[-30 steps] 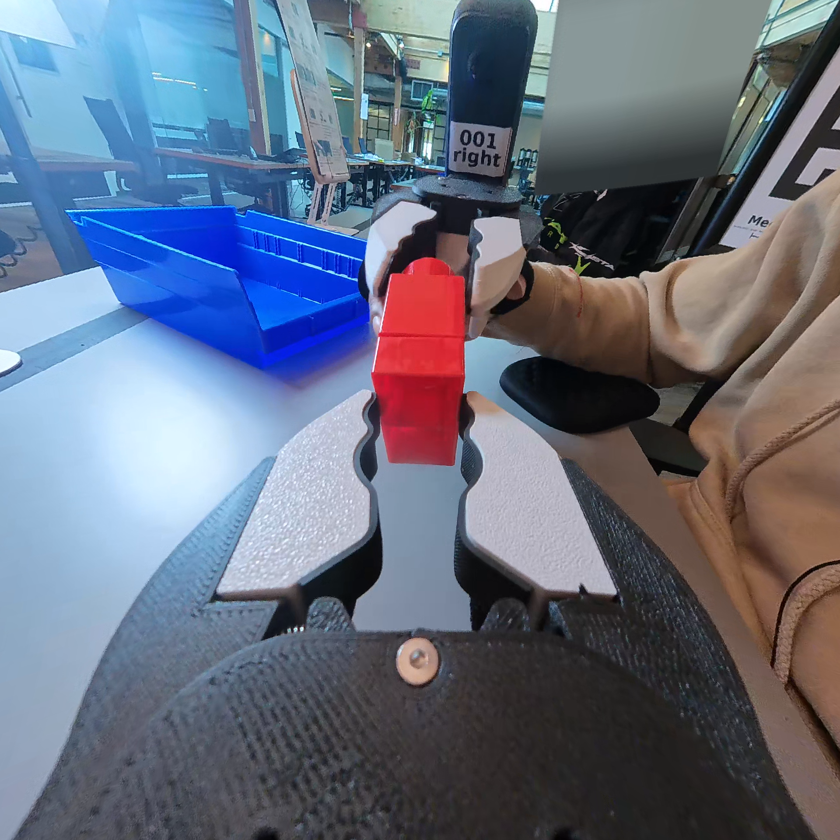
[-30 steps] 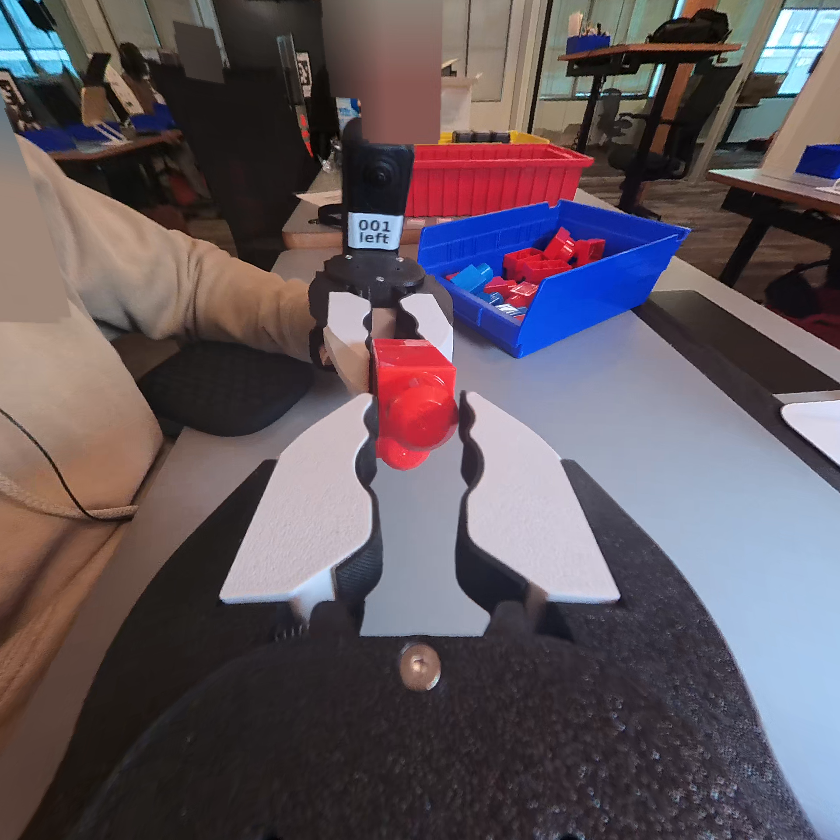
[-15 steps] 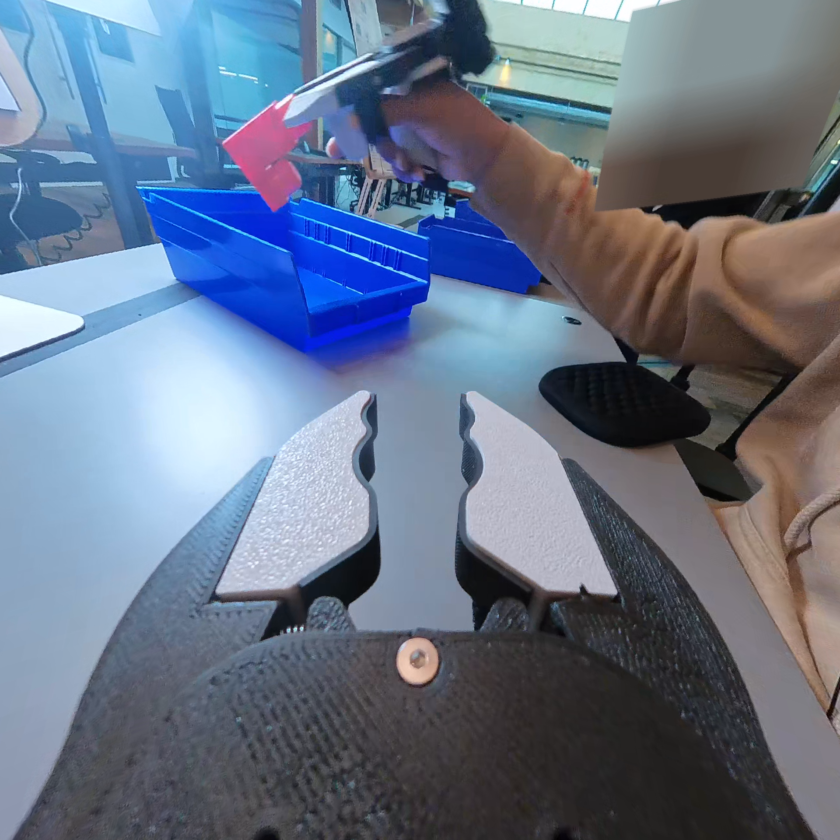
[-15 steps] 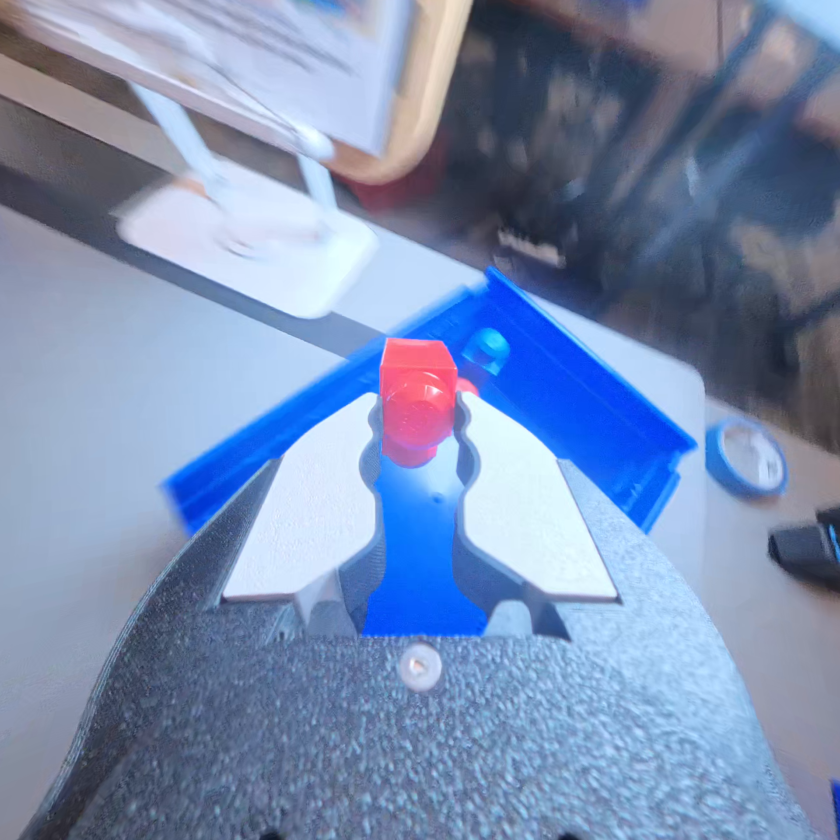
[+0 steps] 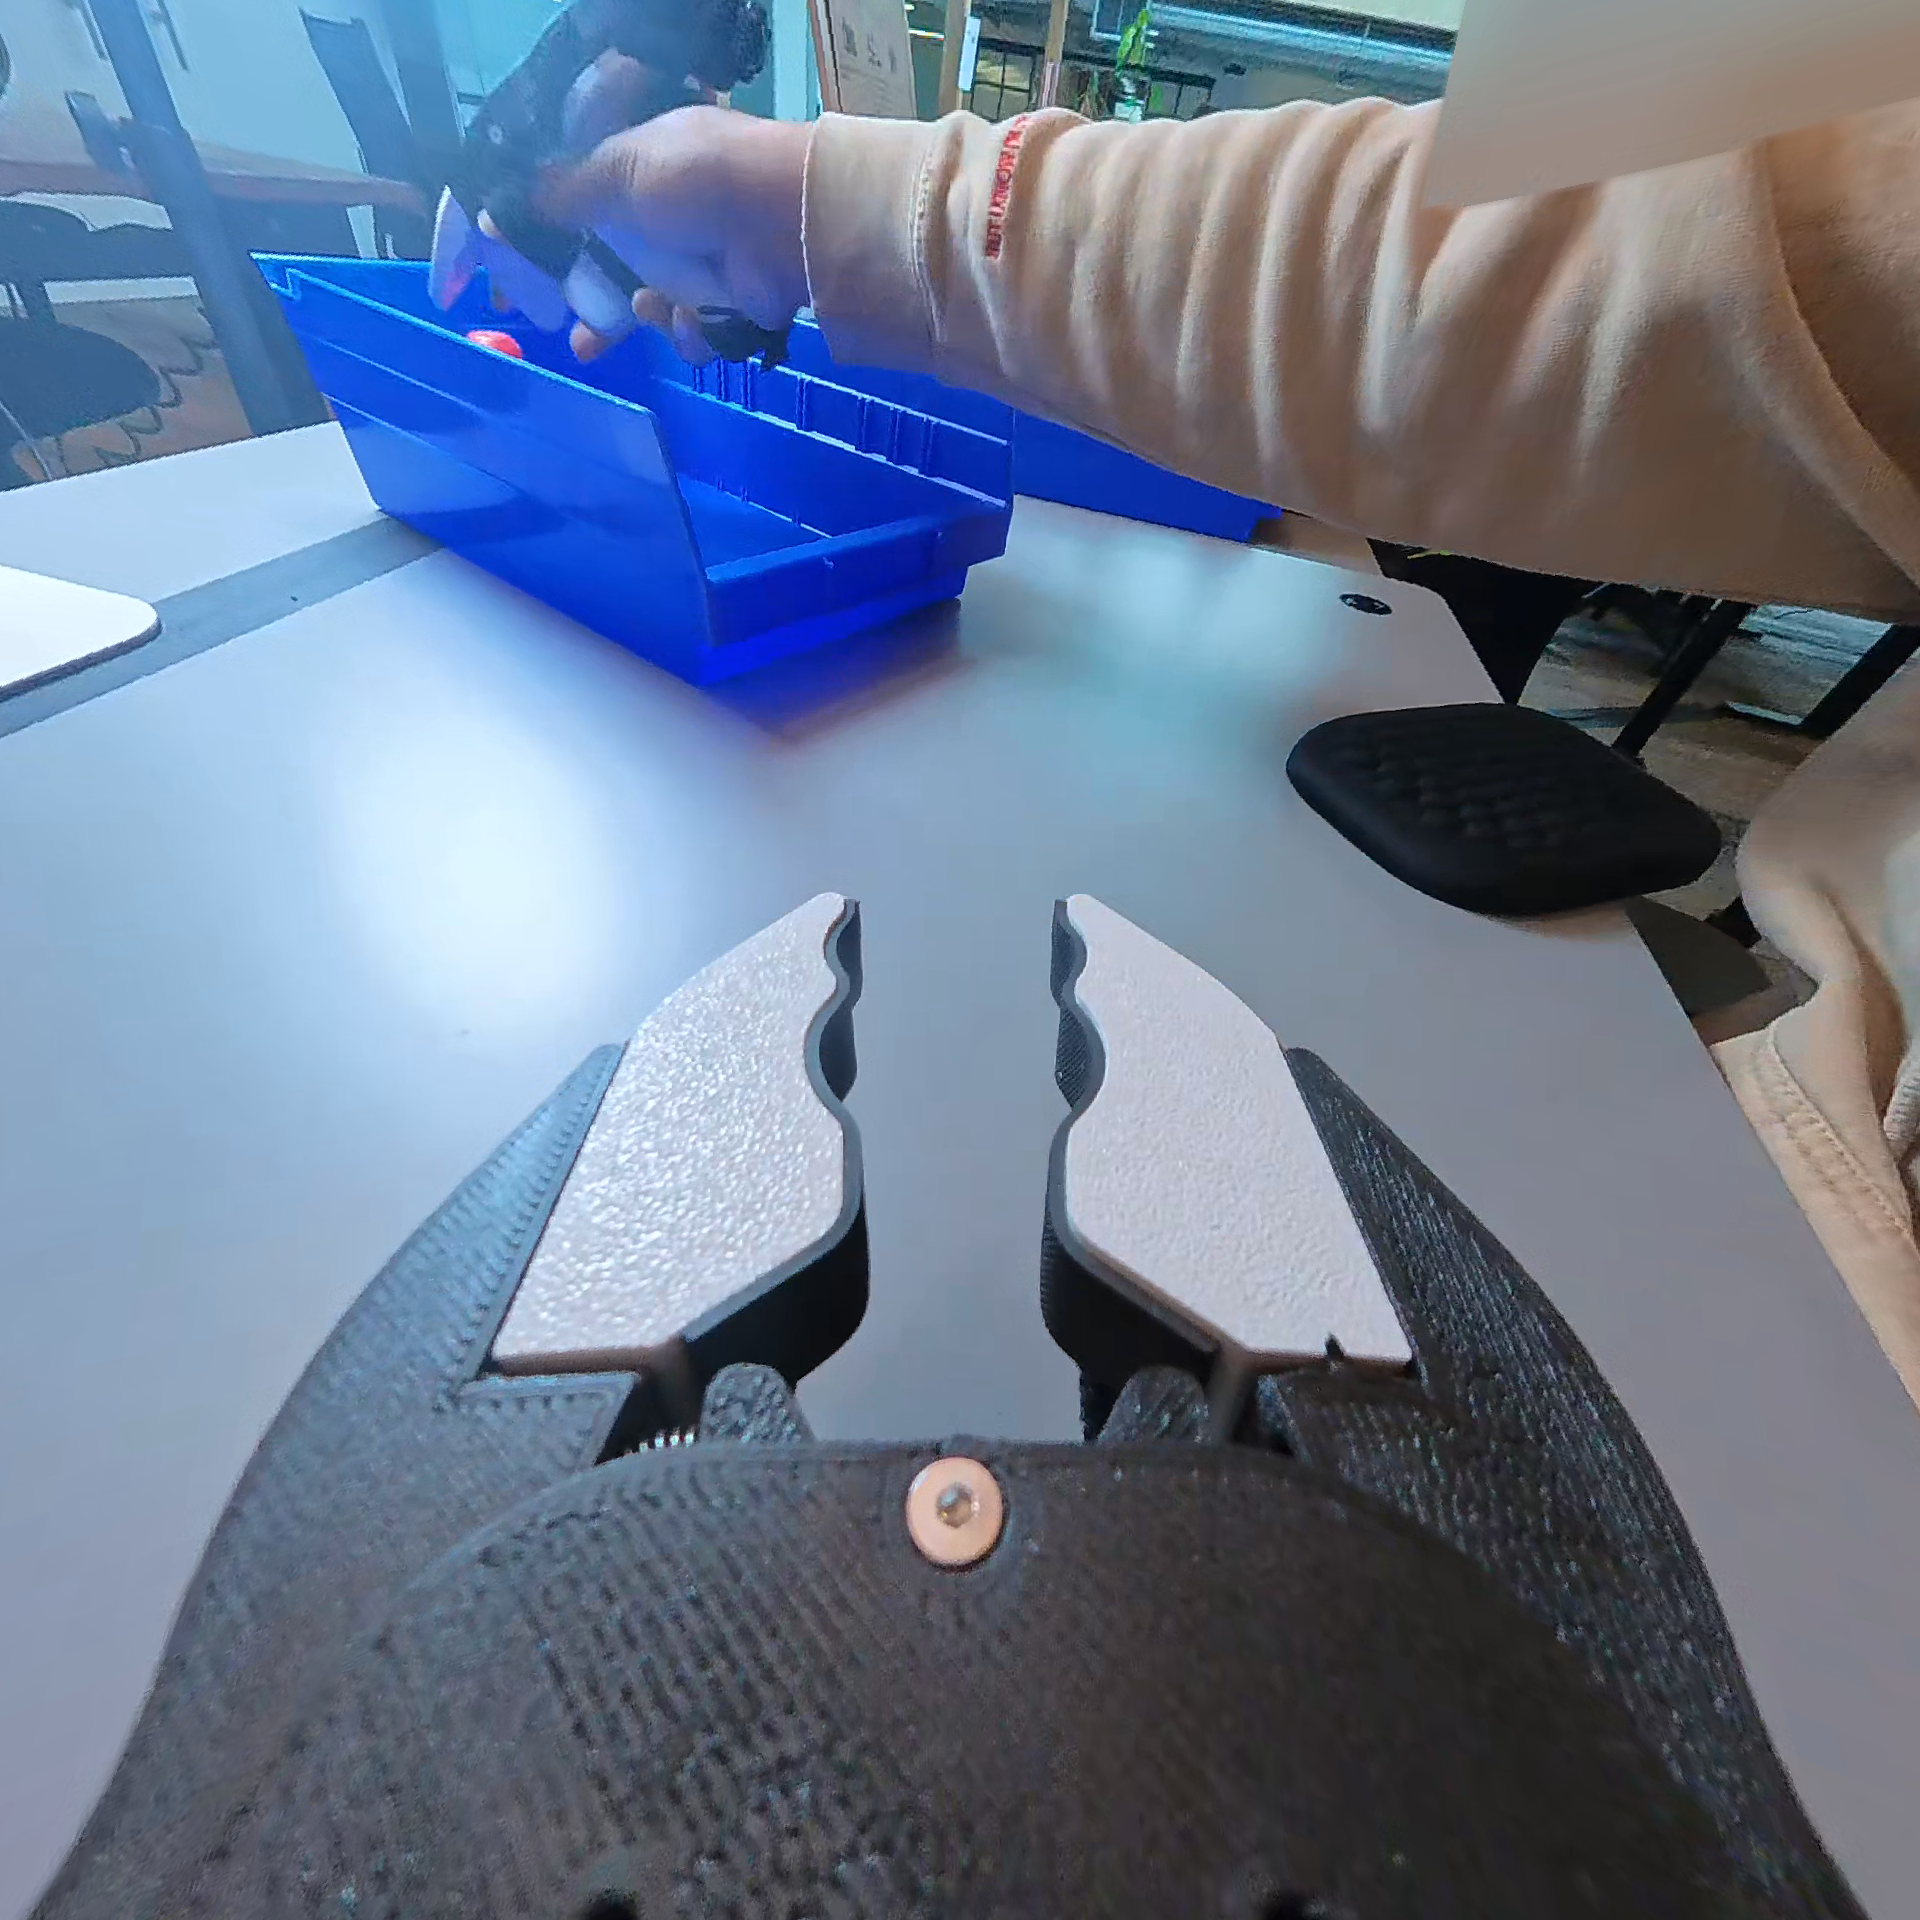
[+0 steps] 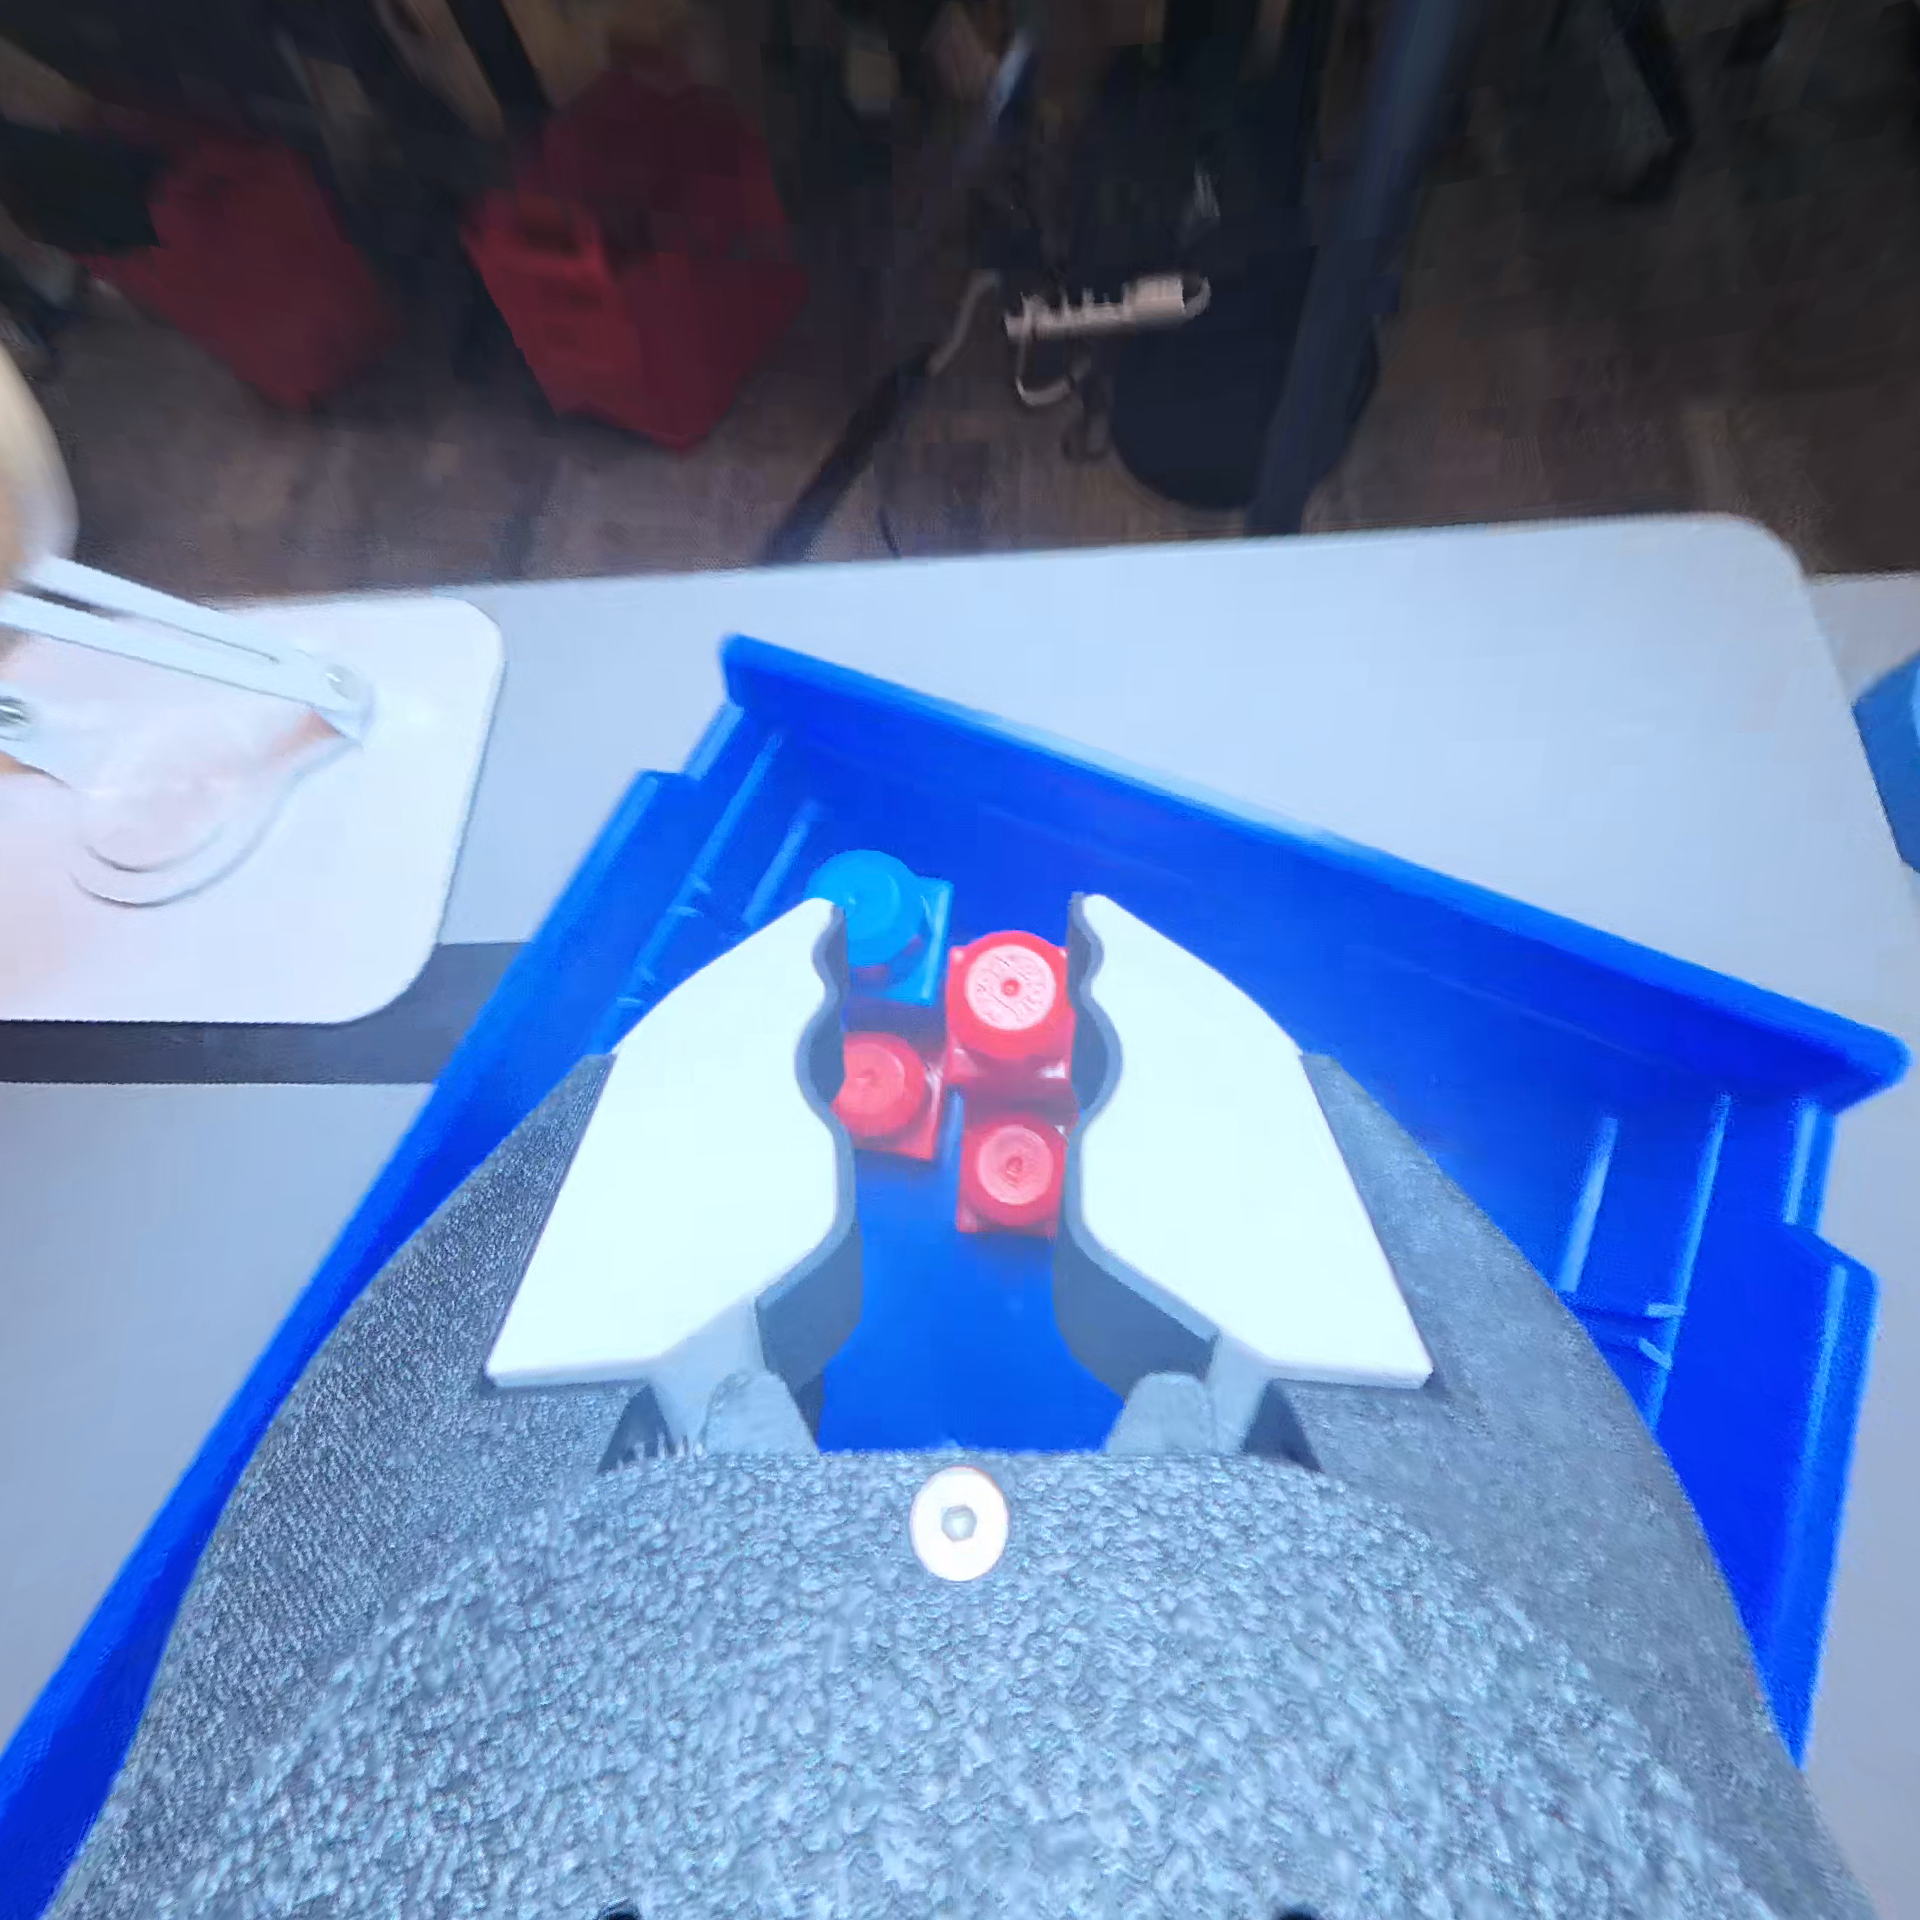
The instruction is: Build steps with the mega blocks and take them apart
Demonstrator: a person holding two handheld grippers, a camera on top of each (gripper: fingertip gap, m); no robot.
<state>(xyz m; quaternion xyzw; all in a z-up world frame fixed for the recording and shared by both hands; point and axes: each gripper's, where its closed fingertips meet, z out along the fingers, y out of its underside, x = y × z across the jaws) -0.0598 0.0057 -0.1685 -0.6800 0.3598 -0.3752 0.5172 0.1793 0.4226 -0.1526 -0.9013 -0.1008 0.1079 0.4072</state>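
My right gripper (image 6: 954, 914) points down into the blue bin (image 6: 1351, 914) with its jaws open. A red block (image 6: 1006, 992) stands stud-up between the fingers, close to the right one and free of the left. Two more red blocks (image 6: 883, 1086) (image 6: 1010, 1174) and a blue block (image 6: 873, 920) lie on the bin floor beside it. My left gripper (image 5: 956, 914) is open and empty, low over the grey table (image 5: 416, 883). In the left wrist view the right gripper (image 5: 520, 281) hangs over the blue bin (image 5: 582, 468), with a red stud (image 5: 494, 341) showing above the rim.
The person's sleeve (image 5: 1247, 312) reaches across above the table. A second blue bin (image 5: 1132, 488) sits behind the first. A black pad (image 5: 1496, 800) lies at the table's right edge. A white stand base (image 6: 260, 810) rests left of the bin and also shows in the left wrist view (image 5: 62, 634). There is about 50 cm between the tips of the two grippers.
The left gripper let go of the red blocks. The right gripper carried a red block away to the blue bin, tilted downward and opened; the block now sits in the bin.
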